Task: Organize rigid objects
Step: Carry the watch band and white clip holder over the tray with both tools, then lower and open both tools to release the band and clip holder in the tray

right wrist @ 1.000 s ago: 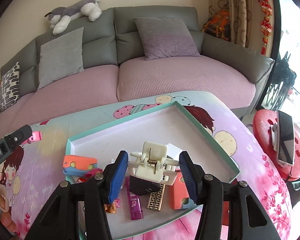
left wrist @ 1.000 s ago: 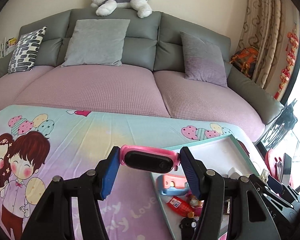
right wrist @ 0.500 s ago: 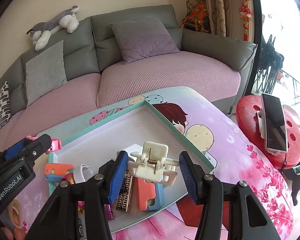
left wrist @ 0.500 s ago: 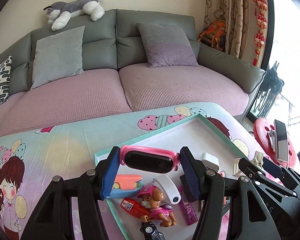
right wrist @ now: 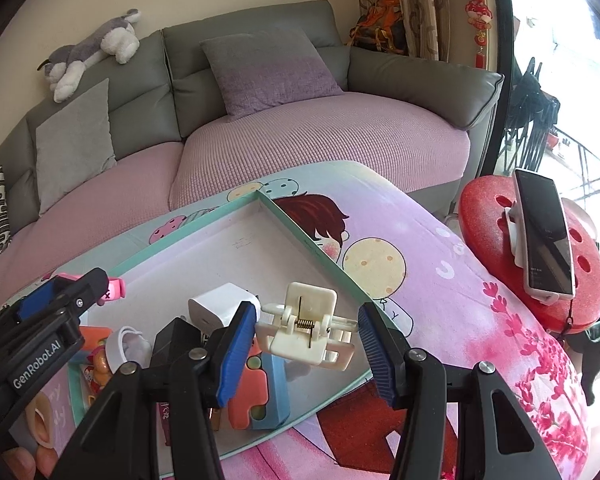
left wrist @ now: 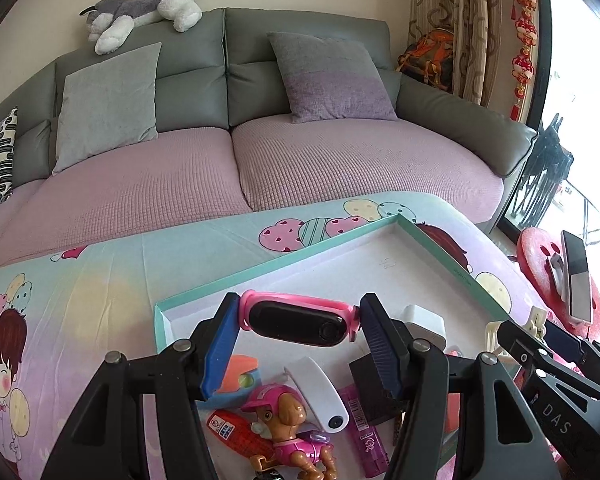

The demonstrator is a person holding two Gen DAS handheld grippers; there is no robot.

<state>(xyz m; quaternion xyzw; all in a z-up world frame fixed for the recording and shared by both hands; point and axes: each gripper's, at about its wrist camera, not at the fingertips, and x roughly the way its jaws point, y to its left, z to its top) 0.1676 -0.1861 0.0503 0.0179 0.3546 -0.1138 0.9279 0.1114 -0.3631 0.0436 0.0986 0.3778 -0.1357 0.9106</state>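
- The left hand-held gripper (left wrist: 299,322) is clenched on a pink watch (left wrist: 298,322), which is held crosswise between the blue pads (left wrist: 219,350) above the near part of a tray (left wrist: 432,248).
- The right hand-held gripper (right wrist: 308,334) is clenched on a cream hair clip (right wrist: 306,330), which is held above the tray's right rim (right wrist: 308,244), over the near right corner.
- The tray, rimmed in teal with a white floor, is laid on a table (left wrist: 80,300) covered by a cartoon-printed cloth.
- The near end of the tray is filled with small things: a toy dog (left wrist: 290,428), a white charger (right wrist: 220,306), a black block (right wrist: 176,340), an orange and blue block (right wrist: 256,392) and a purple lighter (left wrist: 364,428).
- The far part of the tray is seen bare.
- A grey sofa (left wrist: 300,92) with purple seat covers is seen behind the table, and a plush dog (left wrist: 140,8) is laid along its back.
- A phone (right wrist: 544,236) is propped on a red stool (right wrist: 480,208) to the right of the table.
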